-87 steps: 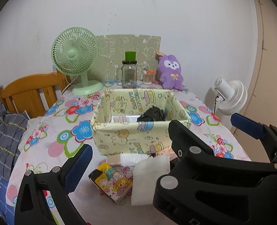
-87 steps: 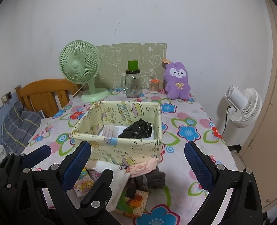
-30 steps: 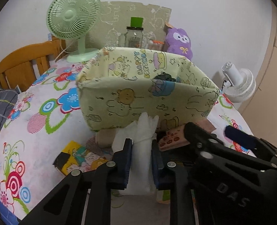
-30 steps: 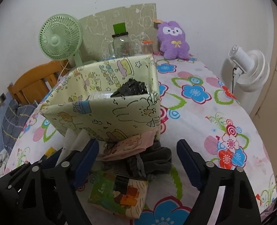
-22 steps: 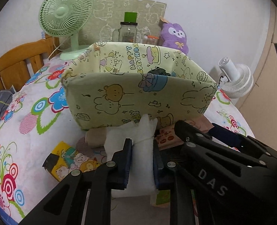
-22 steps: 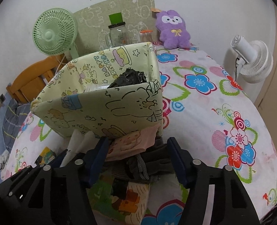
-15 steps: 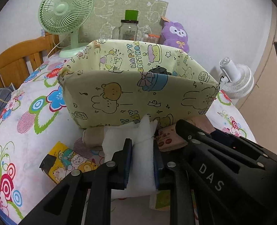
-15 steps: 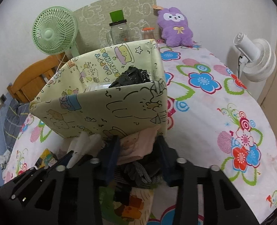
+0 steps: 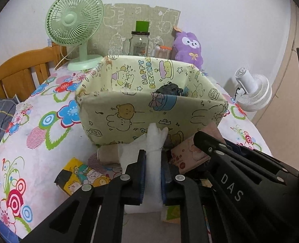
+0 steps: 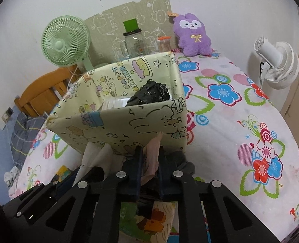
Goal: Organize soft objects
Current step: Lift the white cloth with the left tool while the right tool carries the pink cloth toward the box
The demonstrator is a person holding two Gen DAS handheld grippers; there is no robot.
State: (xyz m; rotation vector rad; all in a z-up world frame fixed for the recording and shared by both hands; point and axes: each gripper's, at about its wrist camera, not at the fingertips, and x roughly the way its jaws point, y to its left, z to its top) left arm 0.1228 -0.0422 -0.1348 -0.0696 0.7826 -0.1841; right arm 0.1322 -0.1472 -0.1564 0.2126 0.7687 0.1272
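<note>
Left hand-held gripper (image 9: 152,174): clenched on a soft white folded cloth (image 9: 153,151), blue pads pressing both flanks, cloth tip poking up against the front wall of the box.
Right hand-held gripper (image 10: 150,162): clenched on a thin pale pink printed cloth (image 10: 153,151), pinched mid-fold, upper corner sticking up free.
White cloth, handling: likely light, limp, squashy; grip low on the bundled middle, as now, probably safest against unfolding.
Pink cloth, handling: likely flimsy, prone to slipping out or dragging neighbours; a bite well into the fold judged better than an edge pinch.
Pile beneath: a dark grey knitted item (image 10: 182,160) just beside the pink cloth, plus a yellow cartoon-printed packet (image 9: 82,176) lying flat on the desk.
Pale yellow cartoon-print fabric storage box (image 9: 149,113): directly ahead of both grippers, soft-walled, front wall bowed; likely to buckle if pushed.
Box contents: a crumpled black plastic bag (image 10: 149,95) and something clear or white beside it, too hidden to name.
Writing: "HAPPY BIRTHDAY" on the inner back wall of the box; "DAS" in white on the right gripper's body, seen from the left wrist.
Desk (image 10: 240,121): covered with a floral cloth.
Behind: mint green desk fan (image 9: 72,24), glass jar with green lid (image 9: 140,42), purple plush rabbit (image 10: 193,34).
Step judged in hand: lifting both cloths over the rim into the box.
</note>
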